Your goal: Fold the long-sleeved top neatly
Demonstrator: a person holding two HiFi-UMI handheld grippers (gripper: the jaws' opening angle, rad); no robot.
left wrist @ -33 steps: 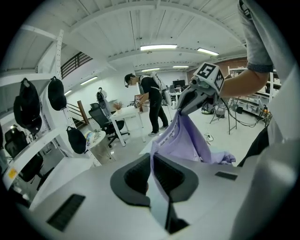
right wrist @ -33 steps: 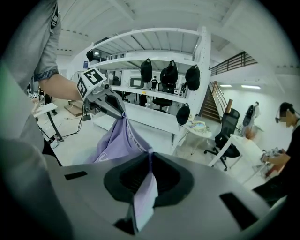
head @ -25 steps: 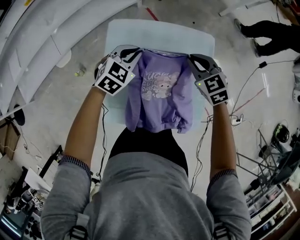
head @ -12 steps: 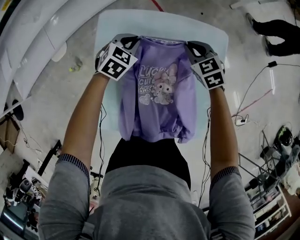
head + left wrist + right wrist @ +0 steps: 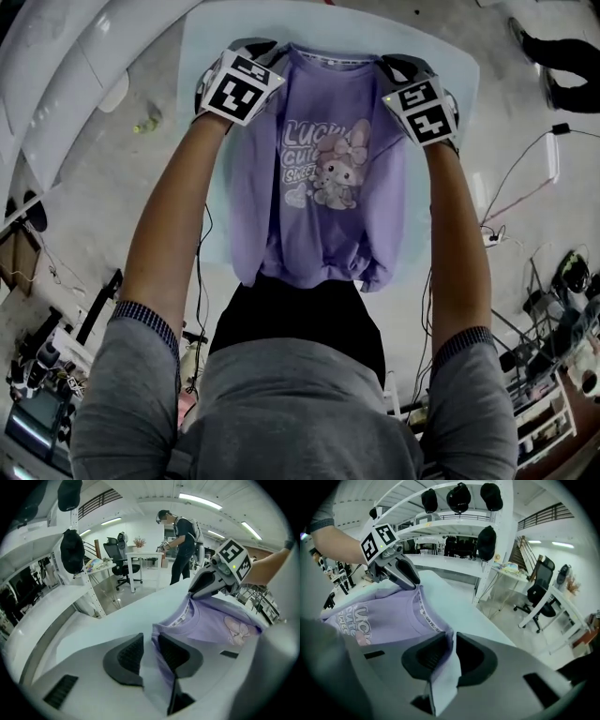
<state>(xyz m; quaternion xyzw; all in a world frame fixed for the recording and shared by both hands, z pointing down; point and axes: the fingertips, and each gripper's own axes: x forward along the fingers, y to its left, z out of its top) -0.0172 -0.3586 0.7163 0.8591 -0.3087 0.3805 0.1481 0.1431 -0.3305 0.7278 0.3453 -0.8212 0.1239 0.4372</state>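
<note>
Lilac long-sleeved top (image 5: 319, 225) lies print-up on the pale tabletop (image 5: 202, 56), hem toward you, as you release its shoulders. The left hand-held gripper (image 5: 150, 641) has its jaws opening, with cloth loose between them. The right hand-held gripper (image 5: 453, 639) is opening too, its pads yet nipping fabric. Lift both straight clear, so neither shoulder drags or bunches

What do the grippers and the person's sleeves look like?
The left gripper and right gripper have grey shells and dark ribbed pads. Each carries a cube with black-and-white square markers. Their jaws are opening, purple top between. Grey short sleeves end in dark striped cuffs.
</note>
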